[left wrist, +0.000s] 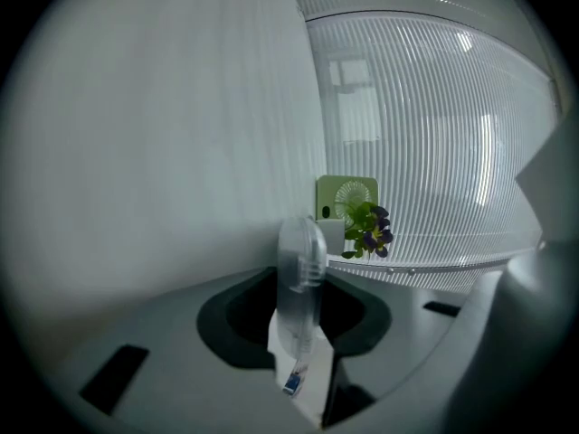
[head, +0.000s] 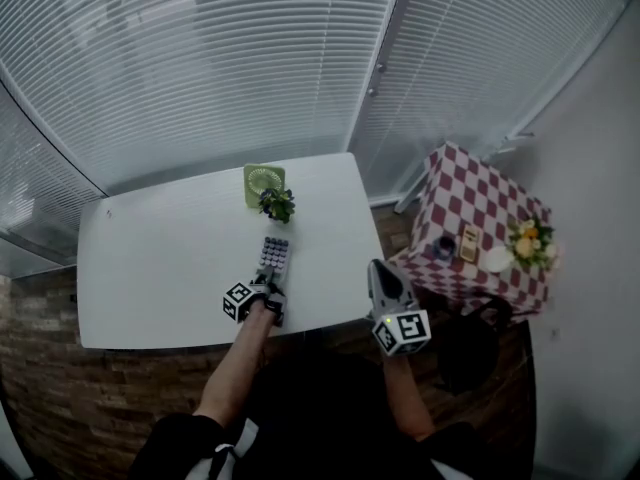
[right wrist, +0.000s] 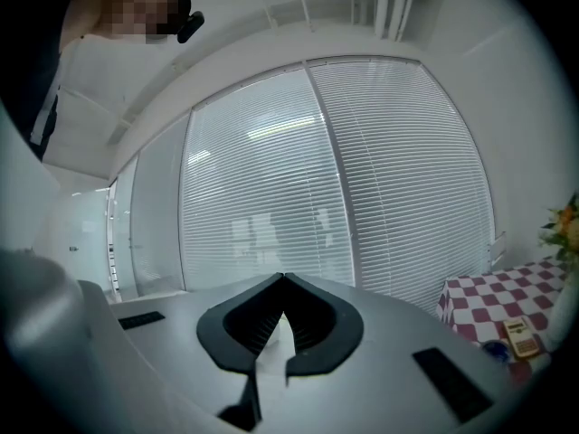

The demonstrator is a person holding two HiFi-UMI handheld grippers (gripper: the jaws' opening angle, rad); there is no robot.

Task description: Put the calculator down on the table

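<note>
L gripper (head: 269, 286): clamped on calculator (head: 275, 254), near end
calculator: low over table (head: 160, 268), contact unclear; long axis runs away from fingers twd plant (head: 277, 204)
R gripper (head: 385, 278): pinched closed, empty, off table edge; L nearer

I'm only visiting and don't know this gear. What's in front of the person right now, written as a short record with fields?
Place: white table beside window blinds
Held: calculator, clamped in the left gripper
Calculator resting on the tabletop: cannot tell
Idle: right gripper, jaws together, empty, by the table's right edge
Also on table: green fan, potted plant
Nearby: checkered side table
</note>
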